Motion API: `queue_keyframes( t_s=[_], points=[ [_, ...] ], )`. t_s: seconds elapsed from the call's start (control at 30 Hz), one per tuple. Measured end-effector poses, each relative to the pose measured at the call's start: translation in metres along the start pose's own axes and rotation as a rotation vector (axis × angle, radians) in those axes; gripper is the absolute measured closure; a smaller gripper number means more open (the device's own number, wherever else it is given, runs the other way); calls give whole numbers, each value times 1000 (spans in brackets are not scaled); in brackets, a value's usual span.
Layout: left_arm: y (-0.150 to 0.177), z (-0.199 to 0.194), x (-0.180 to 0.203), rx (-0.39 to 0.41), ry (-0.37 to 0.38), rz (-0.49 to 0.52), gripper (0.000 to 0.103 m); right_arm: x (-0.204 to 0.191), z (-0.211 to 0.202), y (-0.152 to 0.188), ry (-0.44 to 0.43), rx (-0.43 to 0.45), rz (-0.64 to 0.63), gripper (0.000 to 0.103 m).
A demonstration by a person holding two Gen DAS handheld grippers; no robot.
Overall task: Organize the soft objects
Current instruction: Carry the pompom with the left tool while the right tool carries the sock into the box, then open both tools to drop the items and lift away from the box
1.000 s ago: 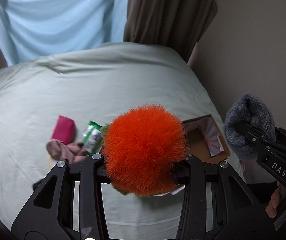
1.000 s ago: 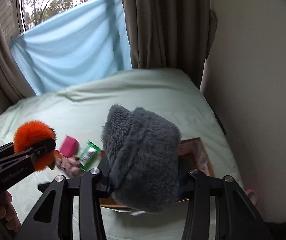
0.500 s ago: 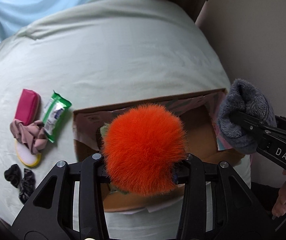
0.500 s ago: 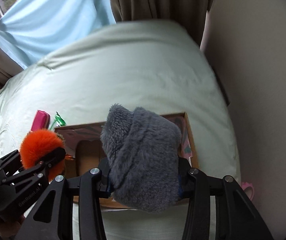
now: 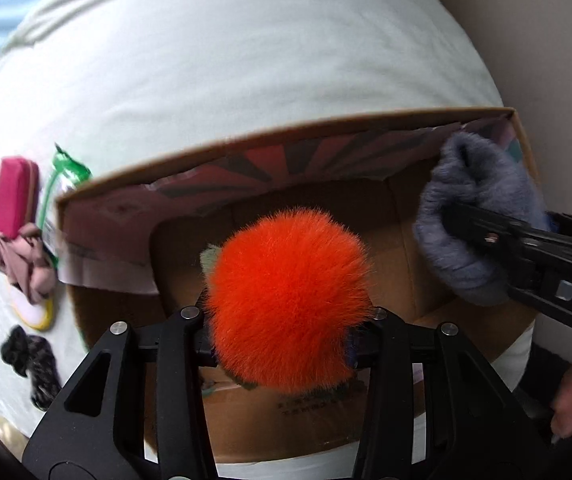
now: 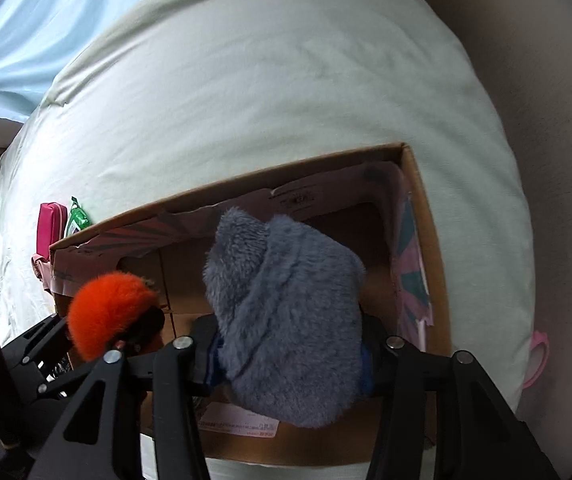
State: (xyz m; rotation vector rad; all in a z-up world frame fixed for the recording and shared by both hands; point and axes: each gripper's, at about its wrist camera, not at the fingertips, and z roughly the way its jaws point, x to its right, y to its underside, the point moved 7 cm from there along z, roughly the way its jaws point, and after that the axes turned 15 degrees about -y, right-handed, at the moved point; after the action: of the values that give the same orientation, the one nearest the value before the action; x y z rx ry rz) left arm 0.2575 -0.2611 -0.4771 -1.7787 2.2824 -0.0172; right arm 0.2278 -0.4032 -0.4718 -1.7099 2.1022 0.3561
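Two grippers poised above the open cardboard box (image 5: 293,128) on the bed's right edge, jaws just widening: left gripper (image 5: 286,320) around orange pom-pom (image 5: 286,300), right gripper (image 6: 289,344) around grey fleece (image 6: 286,300), both directly over the box floor.

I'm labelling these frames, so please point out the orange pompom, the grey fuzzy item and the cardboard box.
orange pompom (image 5: 286,300), left wrist view, middle of its fur.
grey fuzzy item (image 6: 286,308), right wrist view, middle of its plush.
cardboard box (image 6: 425,248), right wrist view, its right wall.
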Motion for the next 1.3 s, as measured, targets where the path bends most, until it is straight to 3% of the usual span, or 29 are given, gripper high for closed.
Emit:
queue_keyframes(
  t_s=[0.03, 0.07, 0.1, 0.13, 0.23, 0.43, 0.67, 1.03, 1.3],
  points=[
    [-1, -4, 0, 13, -13, 7, 16, 0, 1, -2, -8, 11, 6, 35],
    [0, -8, -2, 23, -39, 14, 0, -1, 2, -3, -21, 22, 12, 26],
    [0, -13, -3, 48, -54, 18, 0, -2, 2, -4, -40, 34, 20, 3],
    [2, -15, -4, 58, -60, 31, 0, -2, 2, -5, -54, 37, 28, 0],
    [8, -12, -3, 45, -86, 63, 0, 0, 4, -4, -40, 20, 36, 0],
    [10, -14, -16, 42, -69, 45, 0, -2, -4, 5, -44, 30, 39, 0],
    [12, -47, -24, 91, -63, 51, 0, -11, -29, 12, -26, 60, 14, 0],
    [27, -145, -52, 251, -56, 18, 0, -65, -114, 39, -18, 190, -111, 0],
    [58, -216, -104, 359, -70, -75, 0, -121, -171, 68, 20, 317, -245, 0]
  ],
)
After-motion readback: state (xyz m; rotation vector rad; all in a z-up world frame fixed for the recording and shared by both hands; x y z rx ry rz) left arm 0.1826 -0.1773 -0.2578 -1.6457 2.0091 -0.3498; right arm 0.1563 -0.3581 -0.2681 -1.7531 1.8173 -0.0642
